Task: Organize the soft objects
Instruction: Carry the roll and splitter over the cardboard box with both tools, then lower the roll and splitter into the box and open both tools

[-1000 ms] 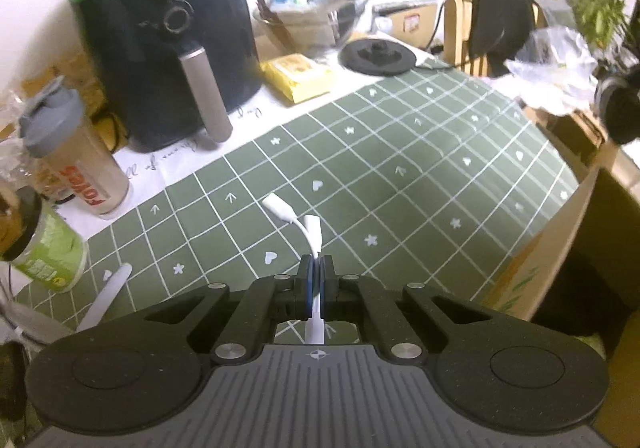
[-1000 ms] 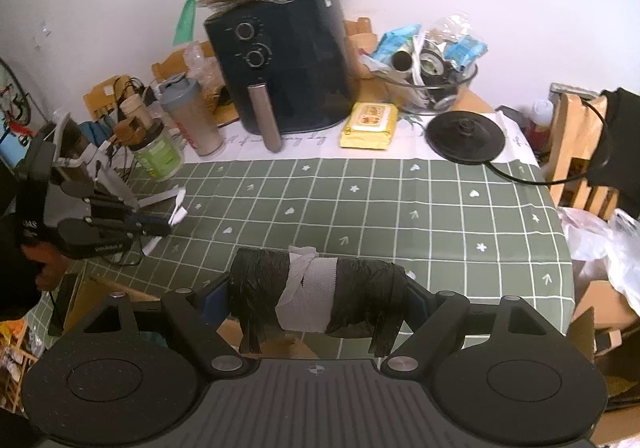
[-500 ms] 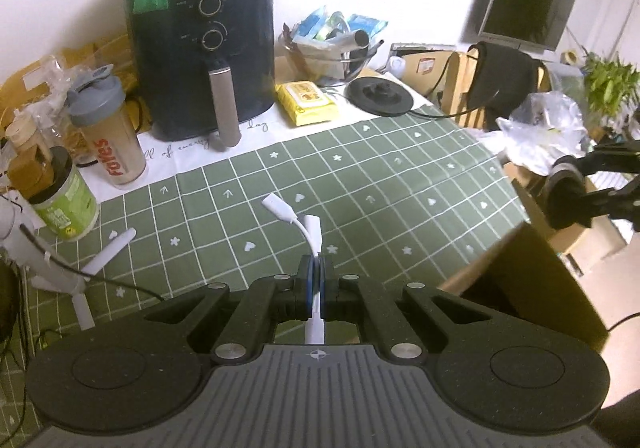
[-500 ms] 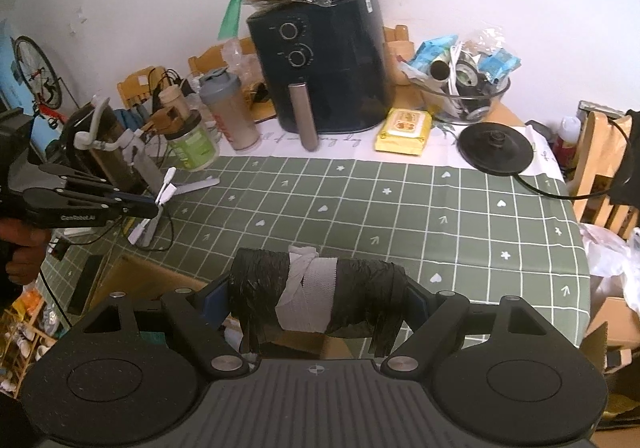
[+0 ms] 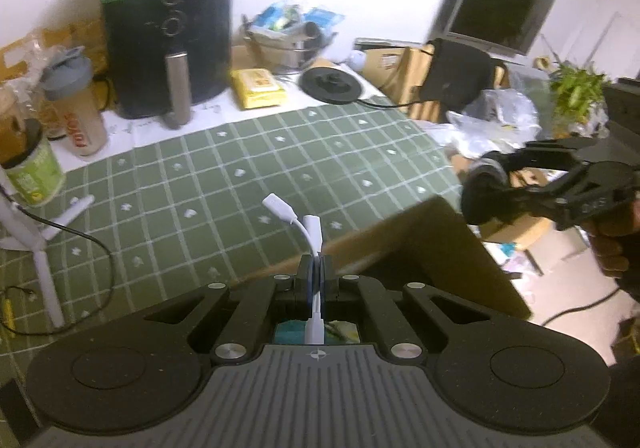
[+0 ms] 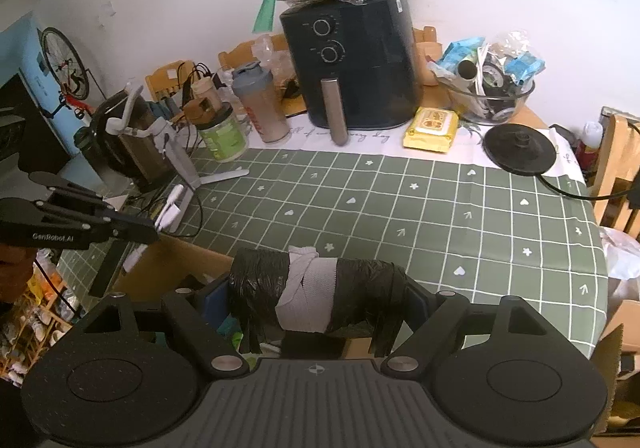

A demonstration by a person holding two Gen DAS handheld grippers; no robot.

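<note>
Both loads held over the open cardboard box — the drop is the risk

Your left gripper (image 5: 316, 268) is clenched on the short white adapter cable (image 5: 310, 232), its ends dangling free — they may snag the brown cardboard box (image 5: 420, 244) rim just beneath. Your right gripper (image 6: 320, 298) clasps the black plastic-wrapped roll with a white band (image 6: 316, 288) by its ends; loosen unevenly and it could roll onto the green checked worktop (image 6: 400, 207) ahead.
</note>
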